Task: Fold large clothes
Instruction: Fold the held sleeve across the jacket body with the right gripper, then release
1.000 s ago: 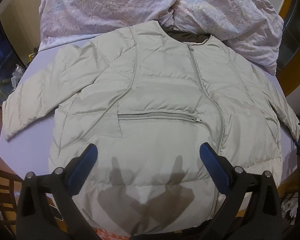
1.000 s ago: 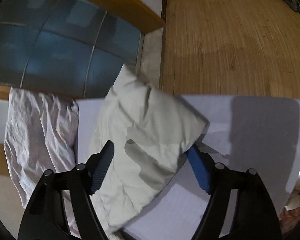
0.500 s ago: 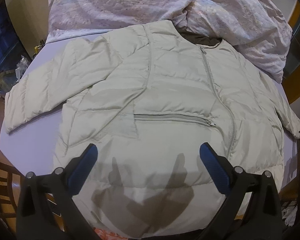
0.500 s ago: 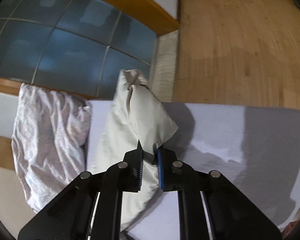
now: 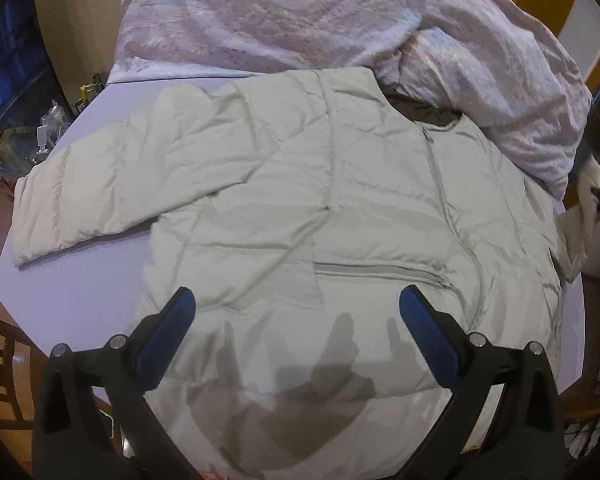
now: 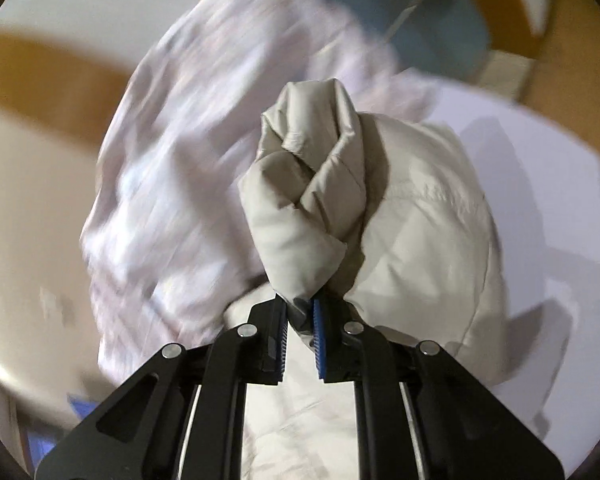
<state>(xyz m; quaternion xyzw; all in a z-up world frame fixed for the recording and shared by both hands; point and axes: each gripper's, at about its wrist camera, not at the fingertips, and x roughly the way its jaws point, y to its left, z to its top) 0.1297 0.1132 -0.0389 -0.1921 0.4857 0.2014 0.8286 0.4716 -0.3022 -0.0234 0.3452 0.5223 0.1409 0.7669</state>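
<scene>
The right gripper [image 6: 300, 320] pinches the sleeve [image 6: 308, 200] just past its tips; the jacket [image 5: 320, 220] lies flat on the table [image 5: 72, 280] ahead of the open left gripper [image 5: 296, 316]. The puffy cuff could slip from that shallow bite, or drag the quilt [image 5: 300, 20] beyond.

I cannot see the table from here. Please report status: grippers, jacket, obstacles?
Left gripper open above jacket. Right gripper shut on jacket sleeve, lifted. Crumpled bedding touches the collar.
</scene>
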